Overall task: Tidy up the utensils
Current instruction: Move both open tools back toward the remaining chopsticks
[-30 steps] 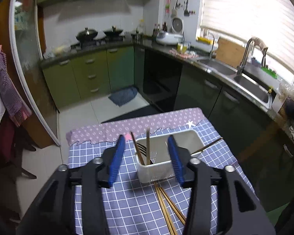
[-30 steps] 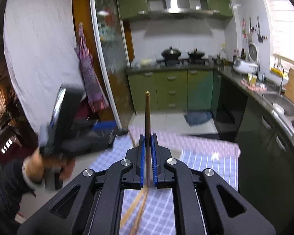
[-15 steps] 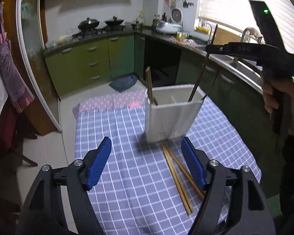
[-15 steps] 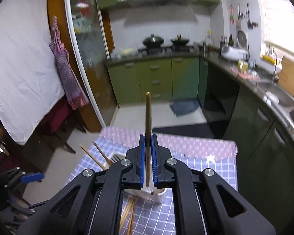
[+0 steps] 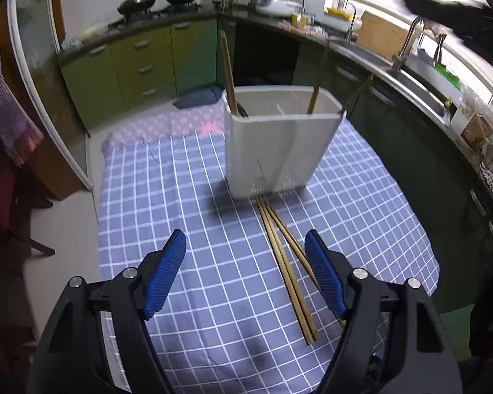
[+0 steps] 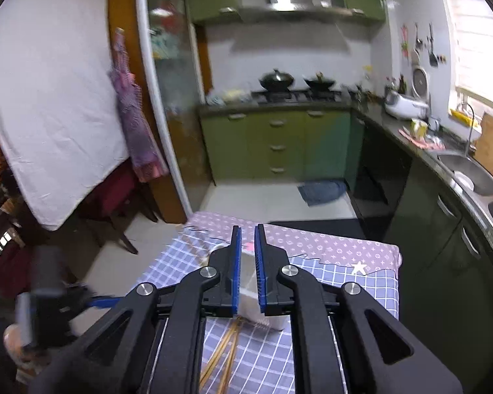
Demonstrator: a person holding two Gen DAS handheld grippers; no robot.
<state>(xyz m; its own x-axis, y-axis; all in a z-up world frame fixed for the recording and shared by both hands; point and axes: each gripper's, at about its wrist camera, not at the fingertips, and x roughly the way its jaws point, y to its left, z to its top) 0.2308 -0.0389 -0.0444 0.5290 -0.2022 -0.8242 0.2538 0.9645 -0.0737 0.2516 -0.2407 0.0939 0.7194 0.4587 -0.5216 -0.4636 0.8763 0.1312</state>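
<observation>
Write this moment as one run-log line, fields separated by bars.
left gripper open | right gripper open, empty | chopsticks on cloth | caddy upright

Home kitchen: green cabinets (image 6: 276, 144), stove (image 6: 295, 95), sink (image 5: 420, 75).

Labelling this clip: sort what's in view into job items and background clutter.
Job:
white utensil holder
chopsticks standing in it
loose chopsticks on the checked cloth
left claw, open
right claw, slightly open, empty

Background:
woks on the stove
rice cooker
sink tap
floor mat
</observation>
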